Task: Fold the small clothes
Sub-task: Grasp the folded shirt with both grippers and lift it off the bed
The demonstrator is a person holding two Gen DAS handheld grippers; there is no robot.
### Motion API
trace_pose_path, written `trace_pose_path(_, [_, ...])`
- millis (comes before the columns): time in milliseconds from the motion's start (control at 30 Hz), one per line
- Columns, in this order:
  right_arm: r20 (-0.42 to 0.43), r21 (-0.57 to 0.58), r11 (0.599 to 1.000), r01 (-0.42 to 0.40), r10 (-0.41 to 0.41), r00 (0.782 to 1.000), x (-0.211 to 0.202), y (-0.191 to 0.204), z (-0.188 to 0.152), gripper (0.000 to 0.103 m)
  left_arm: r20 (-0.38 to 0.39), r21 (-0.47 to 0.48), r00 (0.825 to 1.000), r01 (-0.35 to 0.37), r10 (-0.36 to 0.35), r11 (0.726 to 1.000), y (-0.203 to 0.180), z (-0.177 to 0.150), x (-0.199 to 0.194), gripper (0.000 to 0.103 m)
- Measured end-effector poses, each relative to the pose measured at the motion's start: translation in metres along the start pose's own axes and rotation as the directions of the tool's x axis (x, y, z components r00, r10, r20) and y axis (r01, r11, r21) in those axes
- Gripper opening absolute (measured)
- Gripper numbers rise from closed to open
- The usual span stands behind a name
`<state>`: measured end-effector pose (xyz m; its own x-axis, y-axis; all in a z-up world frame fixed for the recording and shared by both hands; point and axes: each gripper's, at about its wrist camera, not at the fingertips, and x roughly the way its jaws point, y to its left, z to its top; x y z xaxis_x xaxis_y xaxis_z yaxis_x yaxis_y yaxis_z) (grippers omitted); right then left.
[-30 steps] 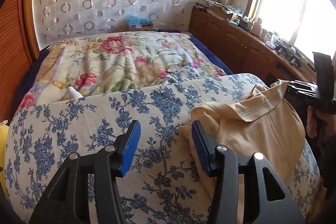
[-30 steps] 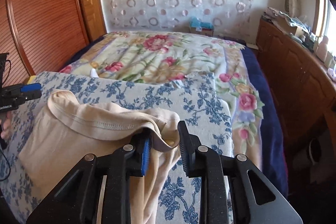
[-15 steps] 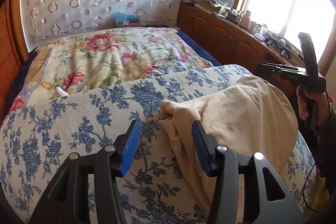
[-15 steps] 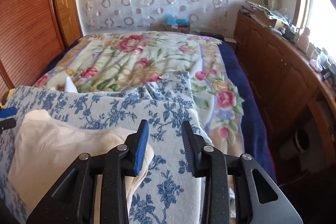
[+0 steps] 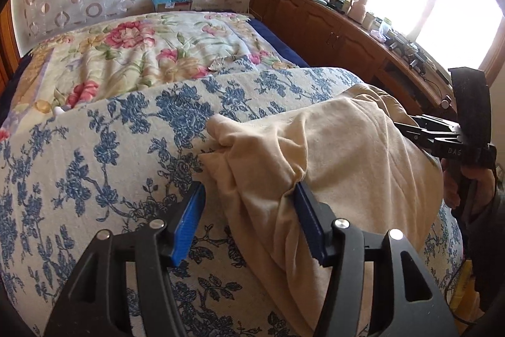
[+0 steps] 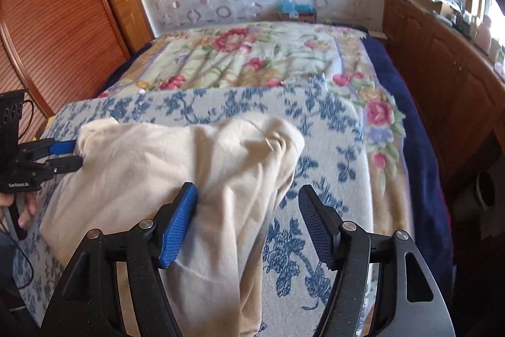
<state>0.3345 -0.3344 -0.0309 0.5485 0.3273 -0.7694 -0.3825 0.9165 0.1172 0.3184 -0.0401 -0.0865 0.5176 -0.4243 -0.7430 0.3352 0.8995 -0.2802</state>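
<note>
A cream garment (image 5: 347, 166) lies bunched and folded over on a blue-flowered cloth (image 5: 110, 166) spread on the bed. My left gripper (image 5: 249, 220) stands over the garment's left edge. Its jaws are opening, a fold of cream cloth lies between them, and only the right pad (image 5: 307, 218) touches it. My right gripper (image 6: 247, 226) is at the garment's (image 6: 176, 166) right side. Its jaws are opening too, with cloth between them resting against the left pad (image 6: 180, 226). Each gripper shows in the other's view: the right gripper (image 5: 410, 130) and the left gripper (image 6: 71, 154), both at the garment's edges.
Behind the blue-flowered cloth (image 6: 331, 122) lies a pink-flowered quilt (image 5: 142, 52) over a dark blue sheet. A wooden cabinet (image 5: 331, 30) with cluttered bottles runs under the window on the right. A slatted wooden door (image 6: 53, 30) stands on the left. A person's hand (image 5: 464, 185) grips the right handle.
The right gripper let go of the garment's collar and its jaws widened; the lifted part dropped into a heap. The left gripper moved onto the garment's edge and opened a little.
</note>
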Motion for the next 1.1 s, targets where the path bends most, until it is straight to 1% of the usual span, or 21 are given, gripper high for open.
trace_pose_path(100, [-0.005, 0.037, 0.999, -0.028, 0.028, 1.000, 0.005, -0.005, -0.004, 0.069, 0.000, -0.017, 1.000, 0.017, -0.017, 1.000, 0.002, 0.000, 0.002, 0.057])
trace_pose_path(167, [-0.012, 0.055, 0.997, -0.059, 0.060, 0.998, 0.008, -0.007, -0.006, 0.069, -0.003, -0.011, 1.000, 0.020, -0.020, 1.000, 0.001, 0.000, 0.003, 0.057])
trace_pose_path(233, [-0.017, 0.057, 0.995, -0.079, 0.080, 0.997, 0.010, -0.007, -0.006, 0.069, -0.008, -0.010, 1.000, 0.023, -0.023, 1.000, 0.000, 0.001, 0.003, 0.057])
trace_pose_path(333, [-0.017, 0.036, 0.995, -0.091, 0.092, 0.996, 0.011, -0.001, -0.006, 0.068, -0.011, -0.017, 0.999, 0.053, -0.053, 0.998, 0.000, 0.002, 0.004, 0.057])
trace_pose_path(367, [-0.019, 0.026, 0.995, -0.097, 0.097, 0.995, 0.012, 0.001, -0.006, 0.059, -0.013, -0.019, 0.997, 0.072, -0.072, 0.997, 0.000, 0.002, 0.004, 0.056])
trace_pose_path(400, [-0.024, 0.022, 0.993, -0.113, 0.113, 0.993, 0.013, 0.003, -0.007, 0.045, -0.013, -0.020, 0.995, 0.099, -0.099, 0.995, -0.001, 0.002, 0.004, 0.045])
trace_pose_path(433, [-0.032, 0.017, 0.989, -0.145, 0.146, 0.989, 0.013, 0.006, -0.007, 0.039, -0.017, -0.022, 0.992, 0.122, -0.122, 0.992, -0.002, 0.002, 0.004, 0.038])
trace_pose_path(467, [-0.036, 0.010, 0.988, -0.155, 0.156, 0.987, 0.013, 0.007, -0.007, 0.030, -0.021, -0.022, 0.991, 0.130, -0.131, 0.991, -0.003, 0.002, 0.004, 0.032])
trace_pose_path(500, [-0.038, -0.006, 0.986, -0.164, 0.164, 0.986, 0.013, 0.011, -0.007, 0.022, -0.019, -0.022, 0.991, 0.132, -0.133, 0.991, -0.004, 0.002, 0.003, 0.023])
trace_pose_path(533, [-0.033, -0.028, 0.985, -0.169, 0.168, 0.985, 0.010, 0.015, -0.007, 0.020, -0.019, -0.016, 0.990, 0.140, -0.141, 0.990, -0.006, 0.002, 0.001, 0.014])
trace_pose_path(567, [-0.023, -0.038, 0.986, -0.164, 0.163, 0.986, 0.008, 0.016, -0.007, 0.017, -0.010, -0.012, 0.988, 0.155, -0.155, 0.988, -0.007, 0.003, -0.003, 0.011])
trace_pose_path(633, [0.000, -0.032, 0.983, -0.183, 0.183, 0.983, -0.001, 0.019, -0.005, 0.015, 0.029, 0.004, 0.984, 0.175, -0.175, 0.985, -0.010, 0.003, -0.017, 0.009])
trace_pose_path(733, [0.054, -0.073, 0.980, -0.184, 0.188, 0.981, -0.020, 0.032, 0.001, 0.014, 0.105, 0.021, 0.978, 0.179, -0.180, 0.984, -0.013, 0.001, -0.045, 0.009])
trace_pose_path(833, [0.088, -0.115, 0.972, -0.207, 0.217, 0.972, -0.035, 0.052, 0.012, 0.014, 0.182, 0.024, 0.969, 0.168, -0.169, 0.986, -0.010, -0.006, -0.080, 0.009])
trace_pose_path(900, [0.113, -0.139, 0.964, -0.227, 0.243, 0.963, -0.041, 0.068, 0.023, 0.014, 0.237, 0.009, 0.959, 0.157, -0.155, 0.988, 0.000, -0.013, -0.104, 0.009])
trace_pose_path(967, [0.131, -0.178, 0.954, -0.241, 0.266, 0.955, -0.044, 0.088, 0.034, 0.013, 0.278, -0.020, 0.953, 0.132, -0.121, 0.991, 0.016, -0.021, -0.127, 0.009])
trace_pose_path(1100, [0.134, -0.251, 0.926, -0.282, 0.322, 0.937, -0.033, 0.135, 0.063, 0.013, 0.349, -0.102, 0.937, 0.047, -0.008, 0.994, 0.060, -0.044, -0.169, 0.009])
